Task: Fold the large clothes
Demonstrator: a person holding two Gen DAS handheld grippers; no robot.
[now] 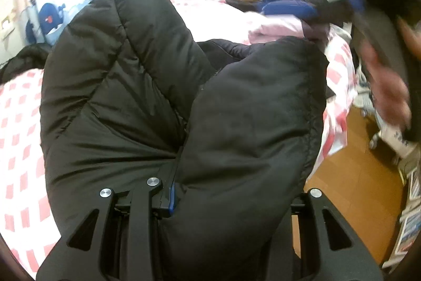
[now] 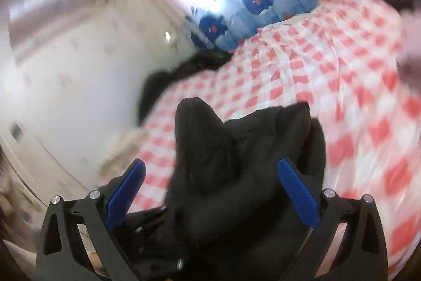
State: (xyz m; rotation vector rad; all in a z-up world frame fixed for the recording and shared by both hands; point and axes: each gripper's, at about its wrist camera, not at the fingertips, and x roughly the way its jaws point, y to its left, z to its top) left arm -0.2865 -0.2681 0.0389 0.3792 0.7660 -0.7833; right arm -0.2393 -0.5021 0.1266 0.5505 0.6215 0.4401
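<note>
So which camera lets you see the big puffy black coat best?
The left wrist view. There the black coat fills the middle, sharp enough to show its quilted seams and stitched edge, bunched in the left gripper. The right wrist view shows only a blurry dark lump of it between the right gripper's blue fingers.

The left gripper (image 1: pixel 173 191) is angled down, its jaws pinched on a fold of the black padded jacket (image 1: pixel 147 86). The right gripper (image 2: pixel 210 191) has blue pads (image 2: pixel 126 191) spread pretty wide, with black fabric bunched between them; grip unclear.
</note>
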